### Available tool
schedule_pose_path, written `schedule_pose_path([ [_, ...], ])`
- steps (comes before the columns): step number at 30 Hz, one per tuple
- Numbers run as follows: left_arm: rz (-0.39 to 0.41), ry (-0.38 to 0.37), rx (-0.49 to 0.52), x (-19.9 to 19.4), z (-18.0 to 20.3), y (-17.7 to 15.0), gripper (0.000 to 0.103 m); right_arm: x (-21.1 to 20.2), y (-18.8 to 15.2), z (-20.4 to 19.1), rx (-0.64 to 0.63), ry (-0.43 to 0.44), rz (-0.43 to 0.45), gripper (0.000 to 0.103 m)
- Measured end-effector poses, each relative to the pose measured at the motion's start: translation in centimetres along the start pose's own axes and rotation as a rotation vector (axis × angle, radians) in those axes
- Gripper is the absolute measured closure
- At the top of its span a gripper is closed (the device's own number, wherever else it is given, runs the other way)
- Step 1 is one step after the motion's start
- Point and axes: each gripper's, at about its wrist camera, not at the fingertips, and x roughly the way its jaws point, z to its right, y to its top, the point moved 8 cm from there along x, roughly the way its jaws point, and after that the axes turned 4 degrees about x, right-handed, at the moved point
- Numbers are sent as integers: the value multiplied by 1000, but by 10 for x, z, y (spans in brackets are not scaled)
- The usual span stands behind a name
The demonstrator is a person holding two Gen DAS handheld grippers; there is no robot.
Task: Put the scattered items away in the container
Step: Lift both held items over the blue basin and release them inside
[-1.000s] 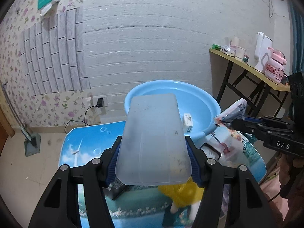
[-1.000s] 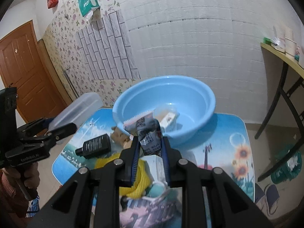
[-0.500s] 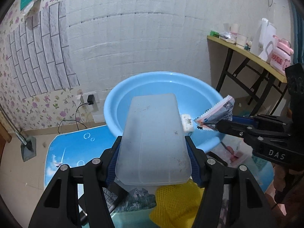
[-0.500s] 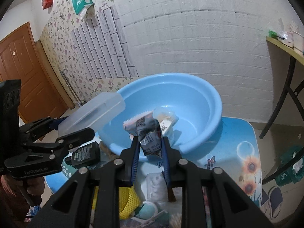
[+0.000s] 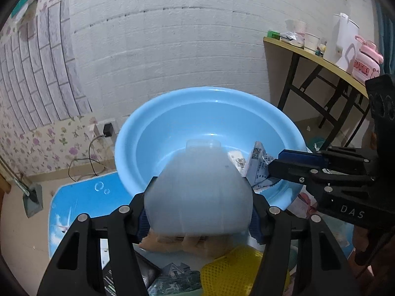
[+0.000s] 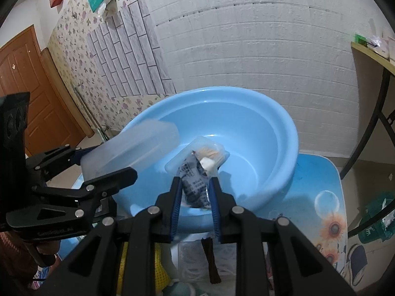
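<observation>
Mid-task: one clear box (image 6: 197,151) sat in my basin (image 6: 271,133), left tongs (image 5: 198,212) pinched a plastic tub (image 5: 197,197), right tongs (image 6: 195,192) pinched a packet (image 6: 193,187), and clutter was left on the table (image 6: 318,185).

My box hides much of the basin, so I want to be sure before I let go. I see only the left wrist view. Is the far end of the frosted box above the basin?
Observer: Yes. In the right wrist view the frosted box reaches past the near rim of the blue basin.
Operator: Does anything lie inside, under it?
Observer: A small clear tub lies inside, to the right of your box's end, apparently not under it.
Operator: What is on the table near the right gripper?
Observer: Below the right gripper, a dark brown stick lies on something of clear plastic.
</observation>
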Motion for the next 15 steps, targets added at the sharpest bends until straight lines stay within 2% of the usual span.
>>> schedule_pose_path([
  [6,13,-13,-9,-6,3,-3,40,-3,-2,0,4,-17,10,80],
  [15,11,8,-23,-32,4,-22,40,-27,-9,1,6,-43,29,80],
])
